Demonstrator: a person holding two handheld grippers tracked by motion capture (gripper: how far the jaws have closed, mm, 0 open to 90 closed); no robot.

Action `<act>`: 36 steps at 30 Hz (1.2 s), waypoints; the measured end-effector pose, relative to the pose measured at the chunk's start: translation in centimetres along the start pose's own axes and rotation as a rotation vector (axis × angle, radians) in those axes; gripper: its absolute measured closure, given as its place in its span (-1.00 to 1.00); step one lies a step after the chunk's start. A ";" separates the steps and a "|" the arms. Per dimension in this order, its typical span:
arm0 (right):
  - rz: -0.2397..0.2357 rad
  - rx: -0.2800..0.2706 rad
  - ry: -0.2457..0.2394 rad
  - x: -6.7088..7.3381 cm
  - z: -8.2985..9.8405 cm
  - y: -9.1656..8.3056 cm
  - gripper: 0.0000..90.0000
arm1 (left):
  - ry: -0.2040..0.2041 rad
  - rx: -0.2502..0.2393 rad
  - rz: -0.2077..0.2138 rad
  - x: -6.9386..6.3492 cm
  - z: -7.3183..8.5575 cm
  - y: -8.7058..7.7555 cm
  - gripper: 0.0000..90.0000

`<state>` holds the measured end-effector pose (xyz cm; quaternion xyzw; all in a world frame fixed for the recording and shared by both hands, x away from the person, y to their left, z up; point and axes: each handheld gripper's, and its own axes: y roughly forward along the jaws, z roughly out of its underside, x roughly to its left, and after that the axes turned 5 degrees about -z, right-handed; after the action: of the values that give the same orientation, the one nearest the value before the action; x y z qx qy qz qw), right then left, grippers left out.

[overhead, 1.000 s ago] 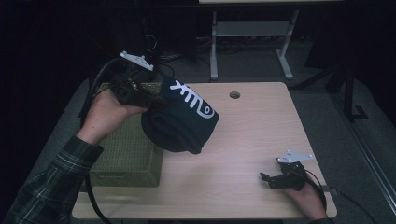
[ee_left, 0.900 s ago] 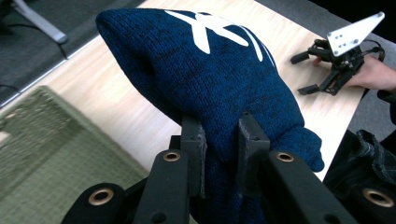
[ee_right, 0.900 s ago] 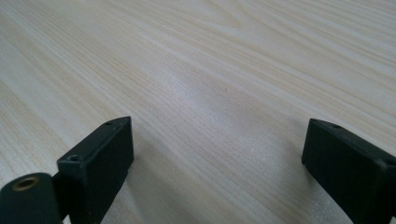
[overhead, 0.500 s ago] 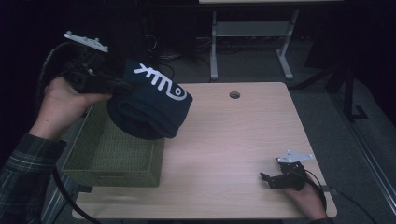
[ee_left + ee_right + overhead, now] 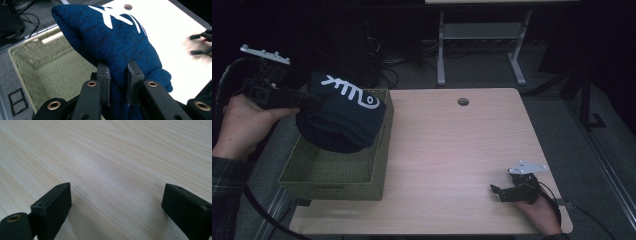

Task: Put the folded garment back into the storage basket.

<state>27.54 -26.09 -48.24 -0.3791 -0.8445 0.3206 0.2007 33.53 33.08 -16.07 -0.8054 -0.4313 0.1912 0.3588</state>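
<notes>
Here, left tool clamped on a fold of the dark blue knitted garment, white lettering up. Bundle hanging clear of any support, above the far part of the green woven basket, partly over its far rim. Basket sitting at the left edge of the pale wooden worktop. Well apart, near the front right corner, right tool low over bare wood, jaws spread wide, nothing between.

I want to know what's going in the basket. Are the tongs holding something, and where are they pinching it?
The left tongs pinch a fold of the blue knit hat near its lower edge. The right tongs are open, holding nothing.
</notes>
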 end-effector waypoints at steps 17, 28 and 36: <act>0.000 0.000 -0.001 0.0 0.0 0.0 -0.81 | -0.087 0.052 0.029 1.9 4.2 3.7 0.70; 0.001 0.000 0.001 0.0 0.0 0.0 -0.81 | -0.115 0.090 0.006 2.9 6.3 5.7 0.70; 0.001 0.002 0.000 0.0 0.0 0.0 -0.81 | -0.123 0.106 0.035 2.6 7.0 7.2 0.70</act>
<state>27.55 -26.09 -48.23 -0.3793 -0.8440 0.3216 0.2011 34.66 35.45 -26.13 -0.7796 -0.4275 0.2691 0.3702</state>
